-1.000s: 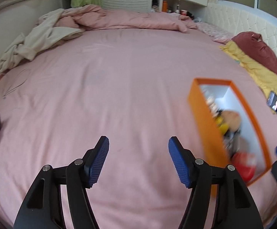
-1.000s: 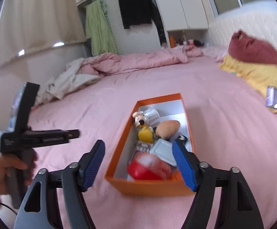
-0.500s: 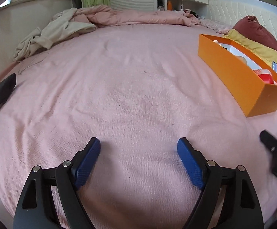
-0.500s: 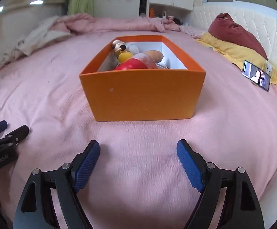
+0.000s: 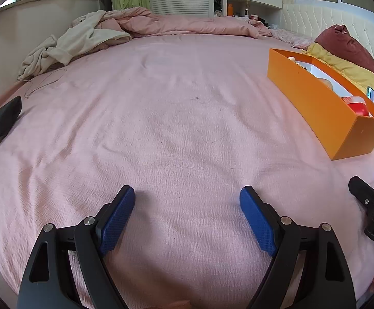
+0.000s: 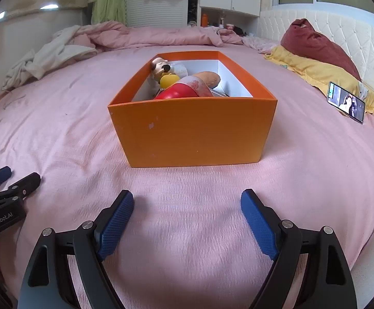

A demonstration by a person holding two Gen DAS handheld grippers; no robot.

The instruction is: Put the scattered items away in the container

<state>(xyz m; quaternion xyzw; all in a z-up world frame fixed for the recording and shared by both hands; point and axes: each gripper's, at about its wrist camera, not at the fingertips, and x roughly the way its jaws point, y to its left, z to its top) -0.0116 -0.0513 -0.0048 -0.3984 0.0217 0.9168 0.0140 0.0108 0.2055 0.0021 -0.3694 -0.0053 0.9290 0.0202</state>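
My right gripper (image 6: 187, 219) is opening over crinkly pink bedsheet (image 6: 187, 231), nothing between its ribbed blue pads (image 6: 115, 226), angled down at the smooth orange cardboard box (image 6: 194, 128).

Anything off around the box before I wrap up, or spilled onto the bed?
Nothing spilled. The orange box sits upright on the pink sheet, toys inside it. The only stray thing is a phone with its screen lit, lying beside the yellow pillow.

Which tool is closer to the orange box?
Right. The right tool sits directly in front of the orange box, both apart on the bed. The left tool is farther off to its left side.
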